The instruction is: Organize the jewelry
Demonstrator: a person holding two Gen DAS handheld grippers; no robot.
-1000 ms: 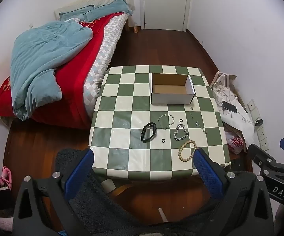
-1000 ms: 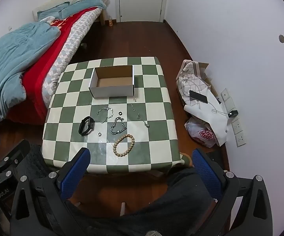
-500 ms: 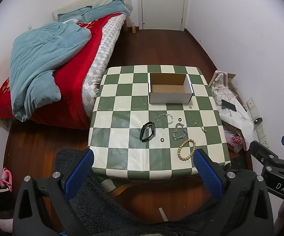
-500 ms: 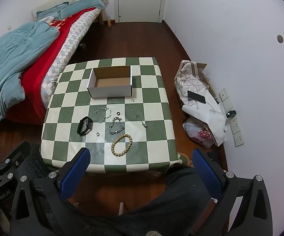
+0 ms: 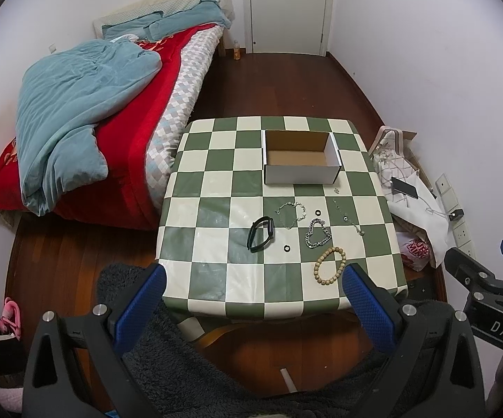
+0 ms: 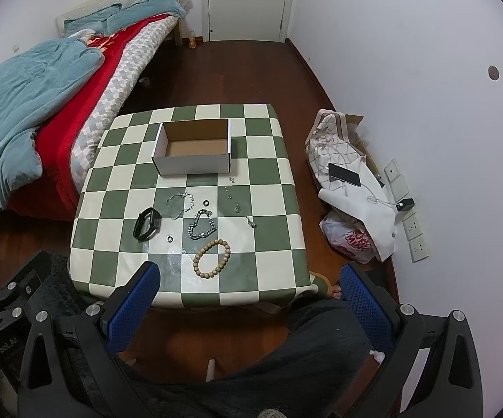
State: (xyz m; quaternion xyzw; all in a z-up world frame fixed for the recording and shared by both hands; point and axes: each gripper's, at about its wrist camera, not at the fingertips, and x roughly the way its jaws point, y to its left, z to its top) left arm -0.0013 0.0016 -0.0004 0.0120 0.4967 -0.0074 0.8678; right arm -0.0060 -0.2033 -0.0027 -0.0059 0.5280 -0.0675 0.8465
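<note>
Jewelry lies loose on a green-and-white checkered table [image 5: 213, 244] [image 6: 272, 250]. A wooden bead bracelet [image 5: 329, 265] [image 6: 211, 258] sits nearest me. Beyond it are a silver chain bracelet [image 5: 317, 233] [image 6: 201, 224], a thin silver chain [image 5: 291, 213] [image 6: 180, 203], a black band [image 5: 260, 233] [image 6: 146, 223], small rings and a fine necklace [image 5: 349, 217] [image 6: 241, 209]. An empty white cardboard box [image 5: 301, 162] [image 6: 194, 151] stands at the far side. My left gripper [image 5: 251, 299] and right gripper [image 6: 248, 294] are both open, held high before the table's near edge, holding nothing.
A bed [image 5: 87, 129] with a red cover and teal blanket runs along the table's left. Bags, a phone [image 6: 344, 175] and a charger cable lie on the floor to the right by wall sockets. A closed door [image 5: 288, 7] is at the back. Dark clothing covers the person's lap below.
Both grippers have drifted slightly back and up, so the table looks a little smaller and lower. Nothing on the table has moved.
</note>
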